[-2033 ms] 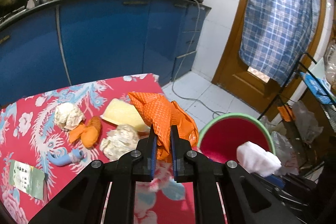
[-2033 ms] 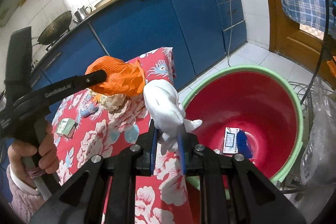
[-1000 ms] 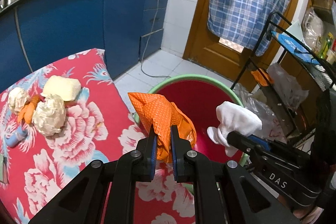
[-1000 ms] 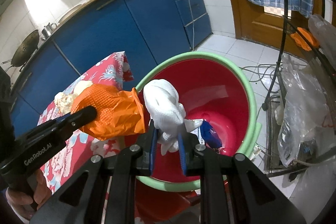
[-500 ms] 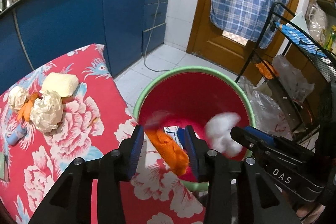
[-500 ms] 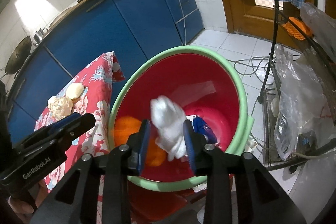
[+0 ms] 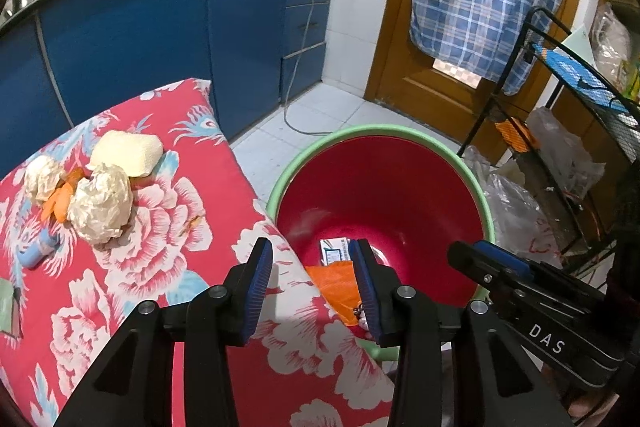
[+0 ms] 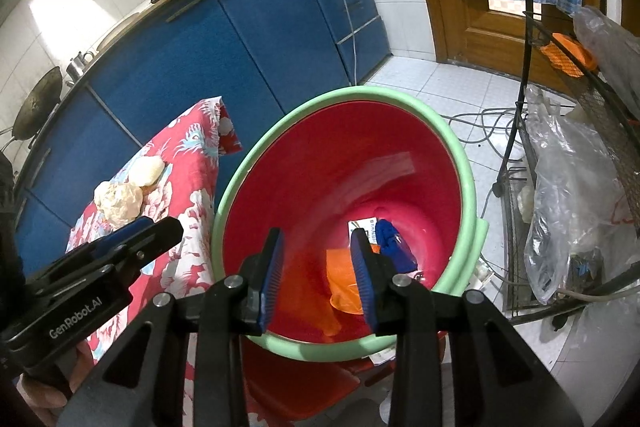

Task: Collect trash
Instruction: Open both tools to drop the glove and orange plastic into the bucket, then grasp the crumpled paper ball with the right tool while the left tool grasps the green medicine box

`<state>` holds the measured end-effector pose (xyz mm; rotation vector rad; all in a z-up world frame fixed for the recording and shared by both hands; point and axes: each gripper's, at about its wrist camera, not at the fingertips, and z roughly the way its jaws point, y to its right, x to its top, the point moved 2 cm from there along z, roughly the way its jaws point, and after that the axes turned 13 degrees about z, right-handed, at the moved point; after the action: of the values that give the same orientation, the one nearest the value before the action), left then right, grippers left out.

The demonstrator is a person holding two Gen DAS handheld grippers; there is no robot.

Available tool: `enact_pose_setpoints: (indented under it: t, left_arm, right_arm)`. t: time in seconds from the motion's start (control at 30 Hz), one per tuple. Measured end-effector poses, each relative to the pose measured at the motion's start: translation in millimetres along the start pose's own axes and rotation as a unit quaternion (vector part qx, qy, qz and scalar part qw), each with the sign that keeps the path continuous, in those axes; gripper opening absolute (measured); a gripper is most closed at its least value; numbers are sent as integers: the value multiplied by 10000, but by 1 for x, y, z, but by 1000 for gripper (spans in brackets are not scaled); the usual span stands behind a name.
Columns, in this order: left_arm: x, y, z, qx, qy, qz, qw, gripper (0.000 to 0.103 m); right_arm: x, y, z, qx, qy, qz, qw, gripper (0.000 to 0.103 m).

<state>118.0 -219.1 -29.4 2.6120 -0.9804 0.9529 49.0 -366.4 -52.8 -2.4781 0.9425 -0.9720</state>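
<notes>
A red bucket with a green rim (image 7: 460, 163) (image 8: 466, 163) stands on the floor beside the table. An orange bag (image 7: 336, 285) (image 8: 342, 277) lies at its bottom beside a small box (image 8: 366, 225) and a blue wrapper (image 8: 392, 243). My left gripper (image 7: 314, 283) is open and empty over the table corner at the bucket's rim. My right gripper (image 8: 318, 273) is open and empty above the bucket. On the table lie a crumpled paper ball (image 7: 102, 205) (image 8: 120, 201), a second paper ball (image 7: 42, 175), a pale sponge-like pad (image 7: 128, 151) (image 8: 148, 171) and orange peel (image 7: 60, 199).
The table has a red floral cloth (image 7: 160, 267). A blue tube (image 7: 36, 253) lies at its left. Blue cabinets (image 7: 140, 39) run behind. A black wire rack (image 7: 572, 115) with plastic bags (image 8: 576, 195) stands right of the bucket. Cables (image 8: 492, 131) lie on the tiled floor.
Both grippers opened above the bucket. The orange bag and the white wad dropped into it. The white wad is no longer visible.
</notes>
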Motion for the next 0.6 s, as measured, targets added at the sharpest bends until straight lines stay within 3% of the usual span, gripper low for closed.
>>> enact_pose_setpoints:
  t: [0.6]
  left_arm:
    - [-30, -59, -25, 469, -25, -766, 9960, 48]
  right_arm:
    - [-16, -40, 2, 270, -176, -363, 9988, 44]
